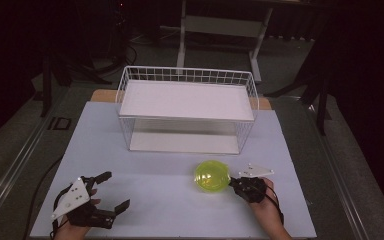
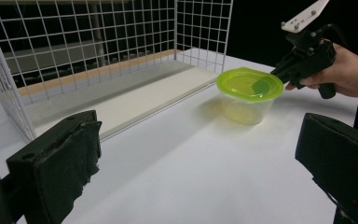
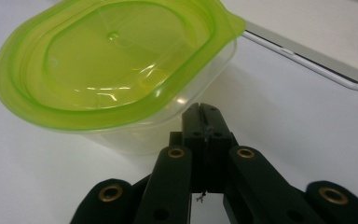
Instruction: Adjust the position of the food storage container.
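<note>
A clear tub with a translucent green lid (image 1: 211,176) (image 2: 248,93) (image 3: 112,70) stands upright on the white table, in front of the wire basket. My right gripper (image 1: 232,182) (image 2: 275,72) (image 3: 204,112) is at the tub's right side. Its jaws are shut together, and their tips sit just under the lid's overhanging rim, close to the tub's wall. Nothing shows between them. My left gripper (image 1: 116,190) (image 2: 198,140) rests near the table's front left with its jaws wide apart and nothing between them, pointing across the table toward the tub.
A white wire basket (image 1: 125,85) (image 2: 200,28) stands at the back middle of the table, with a white board (image 1: 187,100) across its top and another (image 1: 180,142) on its floor. White table surface (image 1: 155,200) lies between the grippers. Dark floor and a stand lie beyond.
</note>
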Tool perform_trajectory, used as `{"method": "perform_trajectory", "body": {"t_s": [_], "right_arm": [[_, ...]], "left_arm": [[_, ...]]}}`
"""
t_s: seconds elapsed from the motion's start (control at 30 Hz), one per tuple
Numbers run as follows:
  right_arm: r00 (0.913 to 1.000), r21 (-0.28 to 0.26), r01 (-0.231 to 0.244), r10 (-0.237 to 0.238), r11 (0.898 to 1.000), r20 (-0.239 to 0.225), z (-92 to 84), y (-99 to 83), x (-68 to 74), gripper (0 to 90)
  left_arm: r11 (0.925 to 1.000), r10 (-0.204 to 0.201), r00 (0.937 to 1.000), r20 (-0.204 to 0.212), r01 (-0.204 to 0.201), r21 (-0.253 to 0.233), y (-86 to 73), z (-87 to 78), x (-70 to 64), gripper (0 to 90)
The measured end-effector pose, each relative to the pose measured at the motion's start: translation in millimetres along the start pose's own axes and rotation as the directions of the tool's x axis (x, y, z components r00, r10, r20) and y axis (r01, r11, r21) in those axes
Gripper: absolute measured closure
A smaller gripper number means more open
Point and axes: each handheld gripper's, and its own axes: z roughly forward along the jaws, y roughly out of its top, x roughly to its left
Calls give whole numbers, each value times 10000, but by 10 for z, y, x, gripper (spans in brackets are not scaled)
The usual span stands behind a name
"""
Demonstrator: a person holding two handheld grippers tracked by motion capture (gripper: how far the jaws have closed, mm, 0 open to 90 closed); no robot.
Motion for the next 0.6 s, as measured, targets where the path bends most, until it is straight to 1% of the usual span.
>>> {"method": "perform_trajectory", "body": {"t_s": [0.03,0.1,0.17,0.23,0.33,0.4,0.47,0.53,0.6], "right_arm": [[10000,51,75,-75,10000,-30,9,9,15,900],[9998,26,-31,32,10000,-175,35,19,34,900],[9998,60,16,-15,10000,-204,61,30,60,900],[9994,131,16,-11,9999,-351,90,40,92,900],[9985,219,174,-162,9996,-523,131,60,154,900],[9981,182,289,-278,9994,-554,154,79,183,900],[9973,190,280,-266,9994,-688,192,112,220,900],[9959,213,370,-351,9991,-837,241,149,271,900],[9954,250,505,-483,9984,-831,294,185,328,900]], "left_arm": [[10000,-10,10000,9,10,-4,0,-1,0,9],[9999,-78,10000,26,78,-79,3,-5,3,9],[9999,-93,10000,-7,93,-98,4,-9,3,9],[9999,-123,9999,14,123,-105,4,-9,4,9],[9999,-102,9999,30,102,-104,4,-11,4,9],[9999,-71,10000,21,71,-77,1,-10,7,9],[9999,-85,10000,17,86,-64,0,-7,10,9],[9999,-99,10000,14,99,-81,0,-8,9,10],[9999,-102,9999,19,102,-89,2,-11,5,9]]}}
